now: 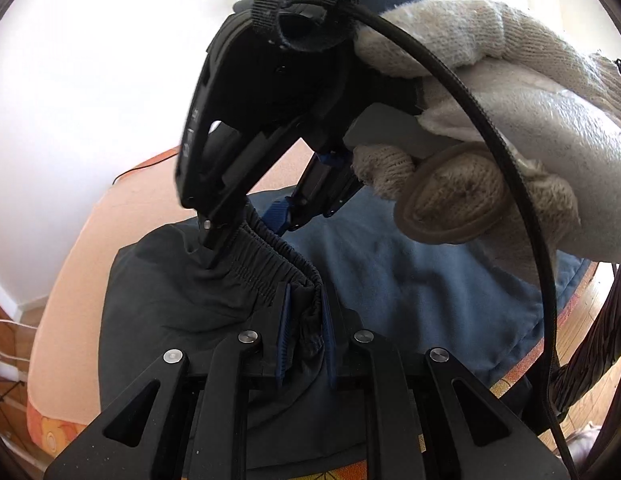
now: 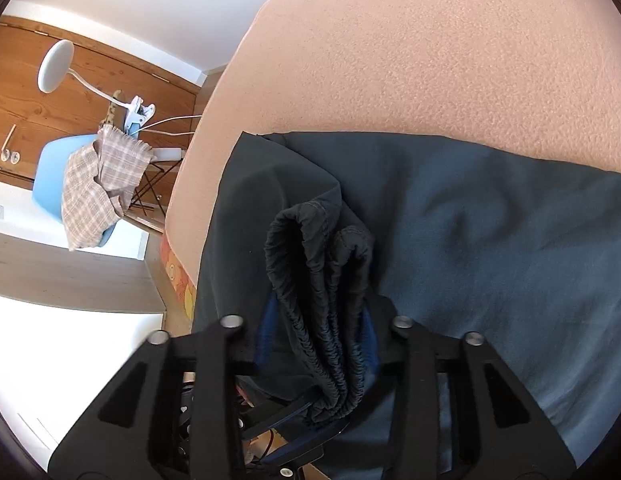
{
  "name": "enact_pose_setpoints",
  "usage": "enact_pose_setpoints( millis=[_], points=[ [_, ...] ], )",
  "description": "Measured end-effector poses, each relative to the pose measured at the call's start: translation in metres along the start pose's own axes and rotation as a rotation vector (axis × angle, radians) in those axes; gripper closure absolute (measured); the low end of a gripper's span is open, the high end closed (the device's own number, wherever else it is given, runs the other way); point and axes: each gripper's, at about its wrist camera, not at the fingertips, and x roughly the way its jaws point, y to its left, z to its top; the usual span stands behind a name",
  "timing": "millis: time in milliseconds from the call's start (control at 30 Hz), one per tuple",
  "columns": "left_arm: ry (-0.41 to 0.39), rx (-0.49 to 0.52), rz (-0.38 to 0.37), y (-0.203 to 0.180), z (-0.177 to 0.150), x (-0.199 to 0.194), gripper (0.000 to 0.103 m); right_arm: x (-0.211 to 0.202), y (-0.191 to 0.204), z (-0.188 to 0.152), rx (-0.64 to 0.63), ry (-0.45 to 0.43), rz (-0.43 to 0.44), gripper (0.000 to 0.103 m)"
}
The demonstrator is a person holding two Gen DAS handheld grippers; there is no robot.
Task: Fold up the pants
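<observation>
Two grippers grip the same dark pants (image 1: 158,304) at the gathered elastic waistband (image 1: 266,256).

Left gripper (image 1: 304,344): seen from its own camera, the jaws stand narrow and are clamped on a bunched section of the waistband, which rises from between the blue pads toward 12 o'clock.

Right gripper (image 2: 316,344): in its own camera the jaws are narrow and closed on several stacked folds of the waistband, which loop up toward 12 o'clock from the pads. In the left wrist view this same gripper enters from 1 o'clock, held by a hand in a light knitted glove (image 1: 510,128), with its tips on the waistband just beyond the left gripper. A black cable (image 1: 506,152) arcs across the glove.

Pants location: the pants lie on a peach-coloured bed cover (image 2: 430,60), with the waistband lifted off the surface between the two grippers. The dark fabric spreads toward 9 o'clock in the left wrist view, and a bluer expanse of cloth (image 1: 410,276) lies toward 3 o'clock; whether that is the same garment cannot be told.

Surroundings, right wrist view, at 9 to 10 o'clock: a blue chair (image 2: 50,176) draped with a checked cloth (image 2: 98,184), and a white clip-on lamp (image 2: 56,66) in front of a wooden door (image 2: 26,100).
</observation>
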Motion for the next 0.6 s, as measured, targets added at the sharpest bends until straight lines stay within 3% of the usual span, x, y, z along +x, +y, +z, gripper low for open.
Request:
enact_pose_setpoints(
  millis=[267,433,467,600],
  points=[
    [-0.054,-0.111,-0.111,0.000,0.016,-0.025,0.090,-0.047,-0.011,-0.012,-0.009,-0.127,0.078,0.084],
    [-0.055,-0.085,-0.189,-0.023,0.028,-0.026,0.090,-0.073,-0.045,-0.025,0.066,-0.154,0.145,0.084],
    [-0.044,-0.081,-0.212,-0.029,0.027,-0.024,0.095,-0.074,-0.054,-0.029,0.094,-0.157,0.159,0.084],
    [0.010,-0.031,-0.243,-0.050,0.024,-0.012,0.095,-0.075,-0.080,-0.040,0.180,-0.161,0.129,0.078]
  ],
)
